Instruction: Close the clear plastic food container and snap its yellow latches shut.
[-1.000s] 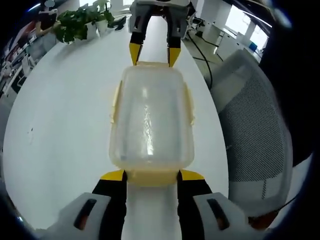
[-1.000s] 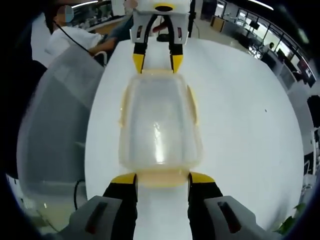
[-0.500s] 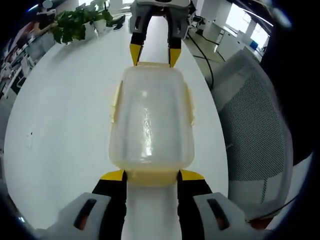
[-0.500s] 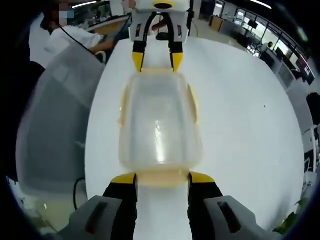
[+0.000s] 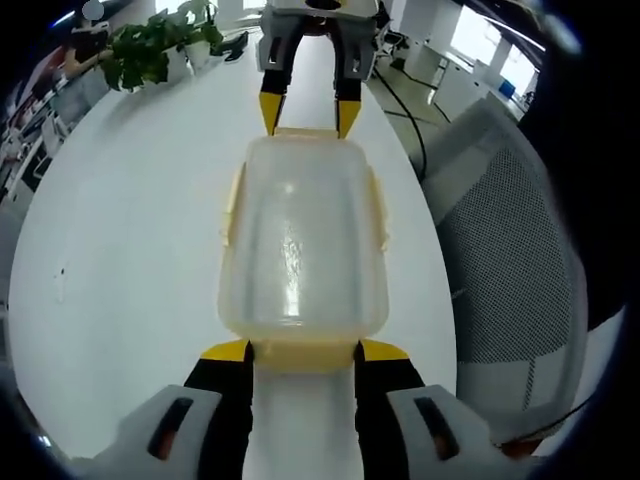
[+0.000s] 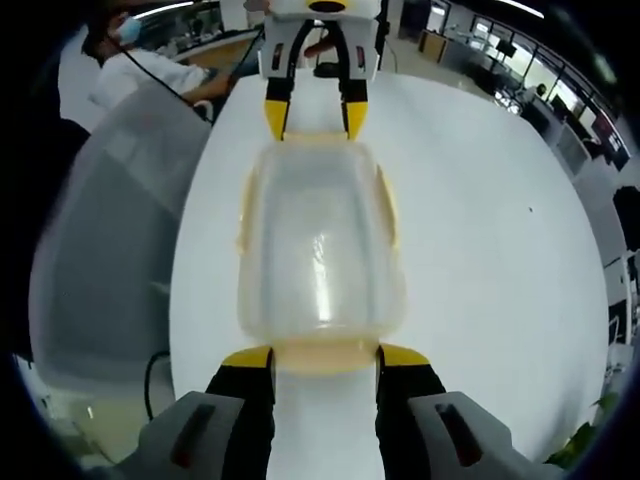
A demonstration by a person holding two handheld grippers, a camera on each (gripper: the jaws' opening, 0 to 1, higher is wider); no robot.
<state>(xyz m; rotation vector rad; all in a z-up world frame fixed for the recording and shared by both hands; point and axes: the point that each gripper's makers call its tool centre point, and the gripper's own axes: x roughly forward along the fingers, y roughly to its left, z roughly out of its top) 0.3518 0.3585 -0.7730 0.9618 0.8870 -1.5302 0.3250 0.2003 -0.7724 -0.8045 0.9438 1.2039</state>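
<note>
**A:** So, anything different from a moment ago?

**B:** Hardly. The container (image 5: 302,240) lies at the same spot on the white table (image 5: 130,220), lid on, and both tools have stayed put at its short ends. I'd judge the end latches are being pressed or about to be; nothing has visibly snapped.

**A:** Go left to right, then.

**B:** In the left gripper view: a plant (image 5: 150,45) at eleven o'clock, the container at centre, a mesh chair (image 5: 510,260) at three o'clock. The left gripper (image 5: 303,352) sits at six, jaws apart, straddling the near yellow latch (image 5: 303,355). The right gripper (image 5: 305,110) faces it at twelve, jaws likewise apart round the far latch.

**A:** And the count?

**B:** One container, one lid. Four latches: two at the ends, one along each long side (image 5: 233,205). Whether the side ones are locked, I can't tell. Two grippers. In the right gripper view, a person (image 6: 150,65) sits at ten o'clock beyond a chair
</note>
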